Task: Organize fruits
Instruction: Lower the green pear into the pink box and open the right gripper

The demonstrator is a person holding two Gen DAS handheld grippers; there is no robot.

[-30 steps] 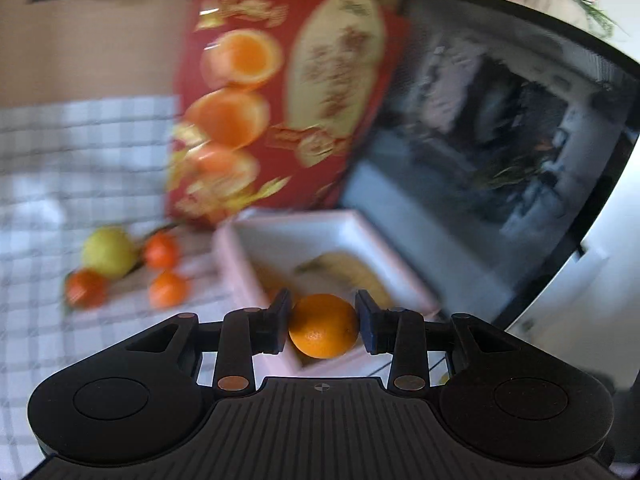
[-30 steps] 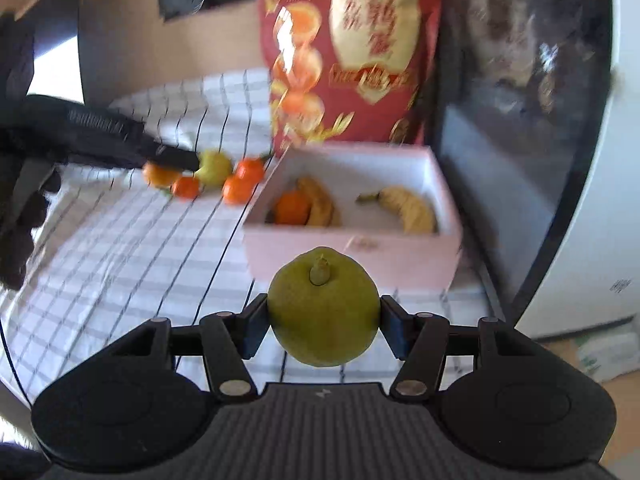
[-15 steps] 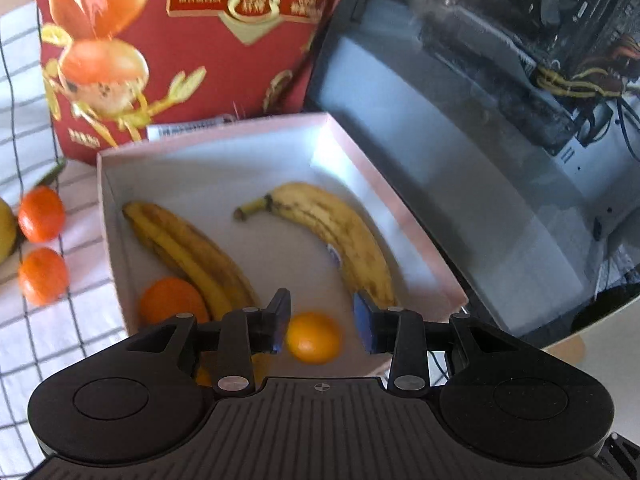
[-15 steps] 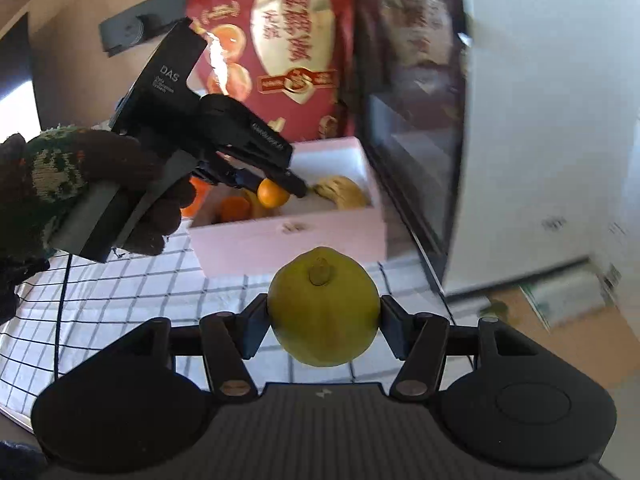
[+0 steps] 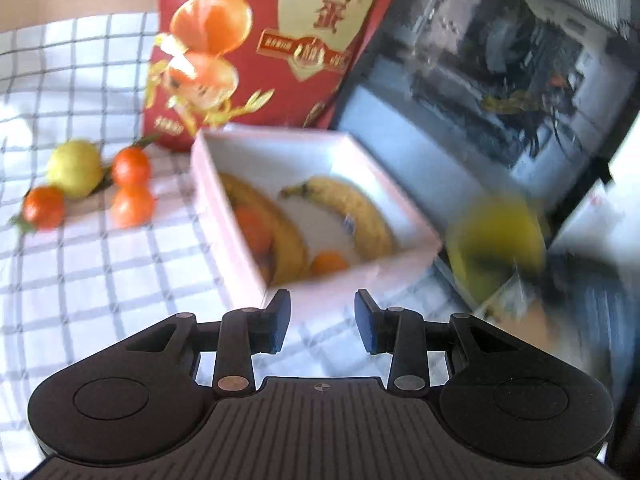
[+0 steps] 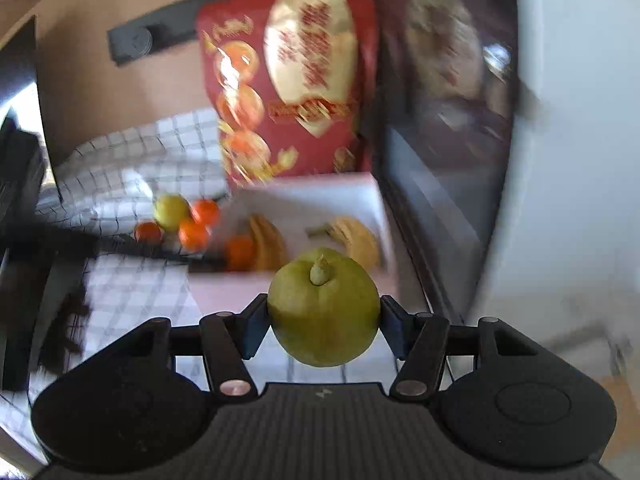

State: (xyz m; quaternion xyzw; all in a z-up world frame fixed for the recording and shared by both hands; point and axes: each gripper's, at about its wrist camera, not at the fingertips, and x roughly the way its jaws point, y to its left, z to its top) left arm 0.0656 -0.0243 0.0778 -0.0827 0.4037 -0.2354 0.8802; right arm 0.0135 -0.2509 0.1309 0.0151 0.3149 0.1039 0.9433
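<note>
A pale pink box (image 5: 218,200) stands on the checked cloth and holds two bananas (image 5: 352,212), a larger orange (image 5: 252,228) and a small orange (image 5: 330,262). My left gripper (image 5: 322,322) hangs open and empty just short of the box's near corner. My right gripper (image 6: 323,320) is shut on a yellow-green fruit (image 6: 324,312), stem facing away from me, in front of the box (image 6: 224,288). In the left wrist view that fruit (image 5: 496,240) is a blur to the right of the box. A yellow-green fruit (image 5: 74,168) and three mandarins (image 5: 130,166) lie left of the box.
A tall red snack bag (image 5: 260,40) stands right behind the box. A dark glass-fronted appliance (image 5: 500,80) with a white casing (image 6: 580,160) runs along the box's right side. The checked cloth (image 5: 100,280) stretches out to the left.
The small orange left my left gripper and now lies in the box; that gripper has pulled back, empty. My right gripper, still holding the yellow-green fruit, has shifted in front of the box.
</note>
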